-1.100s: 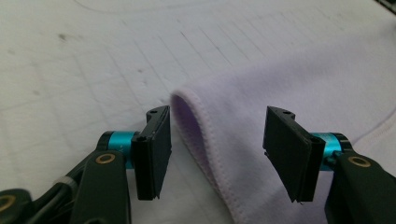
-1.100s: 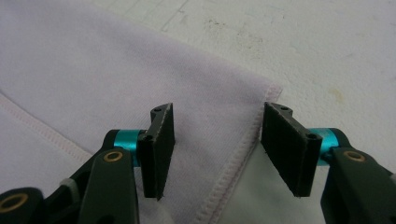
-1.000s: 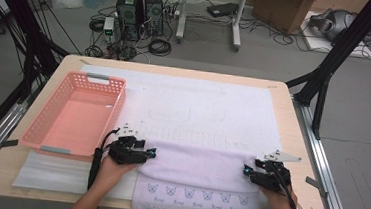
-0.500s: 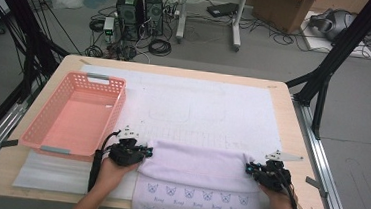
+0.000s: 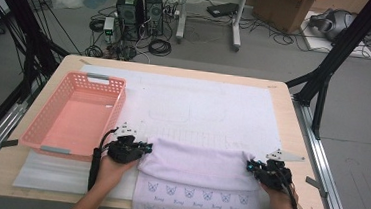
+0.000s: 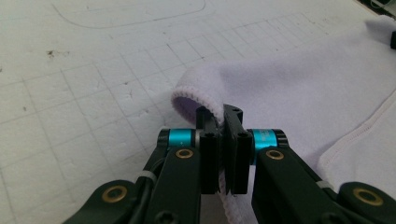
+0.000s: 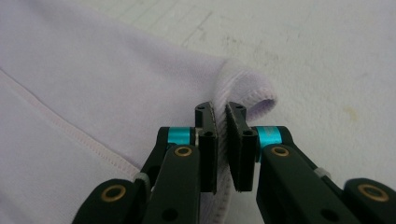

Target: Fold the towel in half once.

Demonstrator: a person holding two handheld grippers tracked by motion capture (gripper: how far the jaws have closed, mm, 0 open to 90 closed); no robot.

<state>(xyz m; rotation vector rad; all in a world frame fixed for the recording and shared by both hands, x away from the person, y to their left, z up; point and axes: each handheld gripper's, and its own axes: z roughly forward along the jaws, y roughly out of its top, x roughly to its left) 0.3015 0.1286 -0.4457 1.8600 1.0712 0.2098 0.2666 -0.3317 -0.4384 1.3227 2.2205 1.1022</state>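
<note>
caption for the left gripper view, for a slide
Left tongs shut on the hemmed corner of a lilac towel, lying on a white gridded mat.

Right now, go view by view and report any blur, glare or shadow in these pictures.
High view: soft and low in detail, evenly lit, no glare, faint shadows under the pink basket. Left gripper view: the left tool is sharp, the towel smooth, the far mat softens. Right gripper view: the right tool is crisp, the background washes pale.

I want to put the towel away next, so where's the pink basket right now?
In the high view the pink basket sits on the table's left side, beside the lilac towel, just beyond the left gripper.
</note>
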